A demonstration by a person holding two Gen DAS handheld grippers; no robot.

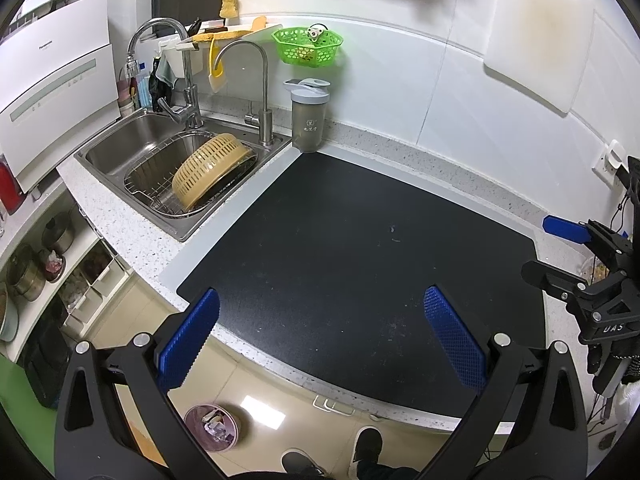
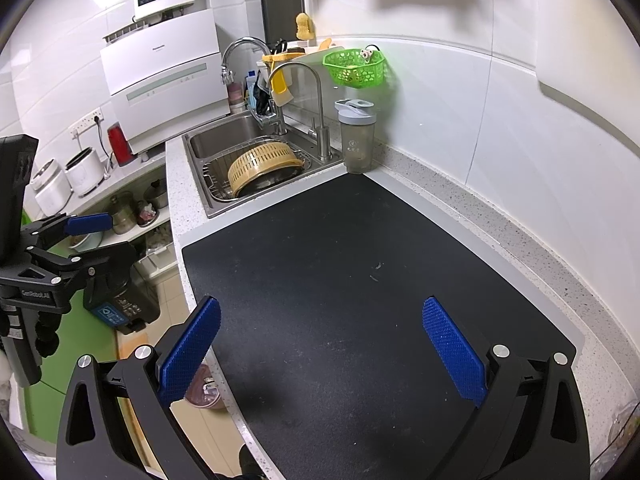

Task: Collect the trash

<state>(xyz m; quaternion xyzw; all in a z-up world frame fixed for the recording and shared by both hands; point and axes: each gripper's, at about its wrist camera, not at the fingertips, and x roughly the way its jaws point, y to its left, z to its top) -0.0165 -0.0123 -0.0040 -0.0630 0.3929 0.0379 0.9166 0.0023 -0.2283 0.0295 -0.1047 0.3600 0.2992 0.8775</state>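
In the left wrist view, the left gripper point(image 1: 320, 336) hung over the near edge of a black mat point(image 1: 360, 240) on the speckled worktop point(image 1: 460, 168), its blue-padded jaws spread wide with nothing between them. Below them, on the tiled floor, stood a small pink bin point(image 1: 212, 426) holding crumpled scraps, the only trash that could be made out, and a pair of shoes point(image 1: 366, 450) showed beside it. A few tiny specks lay on the mat. At the far left, a white appliance point(image 1: 52, 92) carried the word "Panasonic". The steel sink point(image 1: 120, 152) held a wire rack and a tipped yellow colander point(image 1: 212, 168). A grey shaker bottle point(image 1: 308, 120) with an unreadable emblem stood at the mat's far corner, under a green basket point(image 1: 308, 46) on the wall. The right gripper point(image 1: 576, 248) entered from the right edge, marked "DAS" on its body; its jaws looked open and empty.

In the right wrist view, the right gripper point(image 2: 320, 340) hovered above the same mat point(image 2: 340, 280), jaws wide apart and holding nothing. The left gripper point(image 2: 92, 236) showed at the left, its body lettered "GenRobot.AI", jaws open. The pink bin point(image 2: 204, 390) was partly hidden behind one blue pad. A dark bin point(image 2: 120, 304) with a blue label, too small to read, stood on the floor. The "Panasonic" appliance point(image 2: 168, 80), sink point(image 2: 224, 140), colander point(image 2: 260, 166), bottle point(image 2: 358, 136) and basket point(image 2: 356, 66) appeared beyond.
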